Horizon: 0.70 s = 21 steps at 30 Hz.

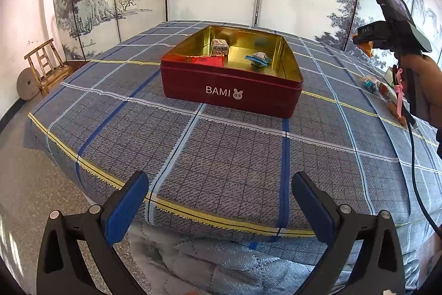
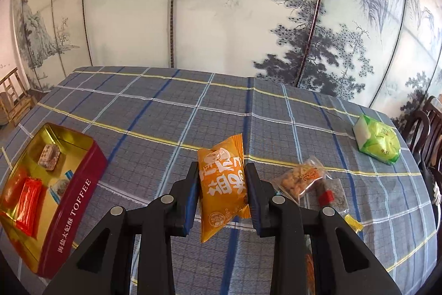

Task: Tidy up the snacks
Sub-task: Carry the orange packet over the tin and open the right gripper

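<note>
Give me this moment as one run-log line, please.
right gripper: shut on orange snack packet | left gripper: open, nothing between fingers | red tin: lid off, some snacks inside | green packet: on tablecloth

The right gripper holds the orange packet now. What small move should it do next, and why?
Probably carry the orange packet left, over the open red tin. The right gripper is shut on it above the tablecloth, and the tin already holds other snacks.

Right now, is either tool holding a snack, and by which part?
The right tool is shut on the orange snack packet, pads pressing its two side edges around mid-length. The left tool is open and holds nothing.
</note>
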Each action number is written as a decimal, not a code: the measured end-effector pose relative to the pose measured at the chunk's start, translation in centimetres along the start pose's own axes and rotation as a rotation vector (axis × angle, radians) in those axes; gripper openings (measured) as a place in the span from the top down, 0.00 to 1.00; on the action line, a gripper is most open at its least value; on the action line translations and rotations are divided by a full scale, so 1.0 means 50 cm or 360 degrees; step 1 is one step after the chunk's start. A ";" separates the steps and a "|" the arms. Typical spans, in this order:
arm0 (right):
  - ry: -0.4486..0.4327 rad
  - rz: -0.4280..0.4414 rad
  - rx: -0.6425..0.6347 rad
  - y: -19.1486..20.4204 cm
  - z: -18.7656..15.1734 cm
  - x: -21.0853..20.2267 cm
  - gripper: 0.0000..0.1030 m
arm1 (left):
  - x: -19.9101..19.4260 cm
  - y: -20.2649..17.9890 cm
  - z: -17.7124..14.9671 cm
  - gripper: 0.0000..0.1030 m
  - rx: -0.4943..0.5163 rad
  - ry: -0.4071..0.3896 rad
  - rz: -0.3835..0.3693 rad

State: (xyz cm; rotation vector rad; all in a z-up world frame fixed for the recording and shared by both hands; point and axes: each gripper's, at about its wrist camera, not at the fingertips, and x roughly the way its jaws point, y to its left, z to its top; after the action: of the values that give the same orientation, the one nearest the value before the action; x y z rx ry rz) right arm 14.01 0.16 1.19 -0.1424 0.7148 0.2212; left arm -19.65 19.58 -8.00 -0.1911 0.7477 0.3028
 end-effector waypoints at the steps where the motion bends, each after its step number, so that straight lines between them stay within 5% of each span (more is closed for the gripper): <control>1: -0.0002 0.0003 -0.0006 0.008 0.003 0.000 0.68 | -0.001 0.002 -0.001 0.00 -0.0003 0.0000 -0.0001; 21: -0.0008 0.0089 -0.0104 0.170 0.039 0.004 0.68 | -0.013 0.056 -0.013 0.00 -0.0098 -0.0010 0.0011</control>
State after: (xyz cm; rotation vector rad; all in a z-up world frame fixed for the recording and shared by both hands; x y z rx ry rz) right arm 13.28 8.81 2.04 -0.1843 0.7071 0.2986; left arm -21.47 21.89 -8.18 -0.2458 0.7335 0.3331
